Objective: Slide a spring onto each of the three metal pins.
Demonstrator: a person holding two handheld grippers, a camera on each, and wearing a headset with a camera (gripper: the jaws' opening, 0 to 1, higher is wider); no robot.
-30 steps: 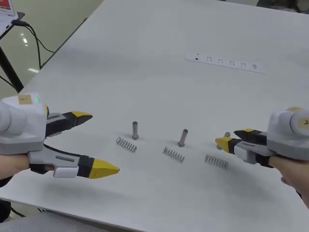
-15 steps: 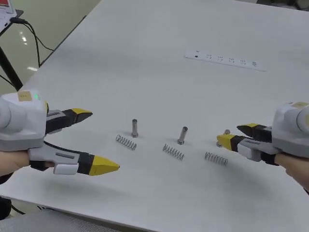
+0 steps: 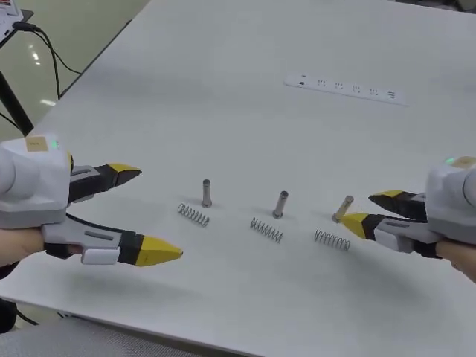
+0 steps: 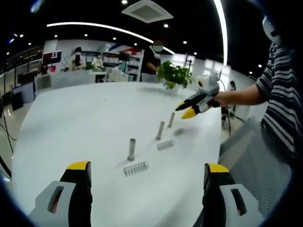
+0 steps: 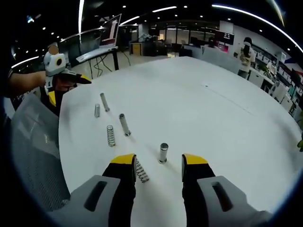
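Both empty: left gripper [image 3: 160, 213] jaws wide, right gripper [image 3: 359, 208] narrower. Pinch spring [image 3: 332, 240] beside right jaws mid-coil, clear of pin [image 3: 343, 208].

Smooth matt white table [image 3: 260, 134]. Polished metal pins [image 3: 206, 193]; fine bright wire springs [image 3: 193, 215] at 7 o'clock of each. Hard satin plastic on left gripper [image 3: 149, 213], right gripper [image 3: 370, 210].

Head view looks down; both gripper views face inward, sharing the pins [image 3: 280, 203].
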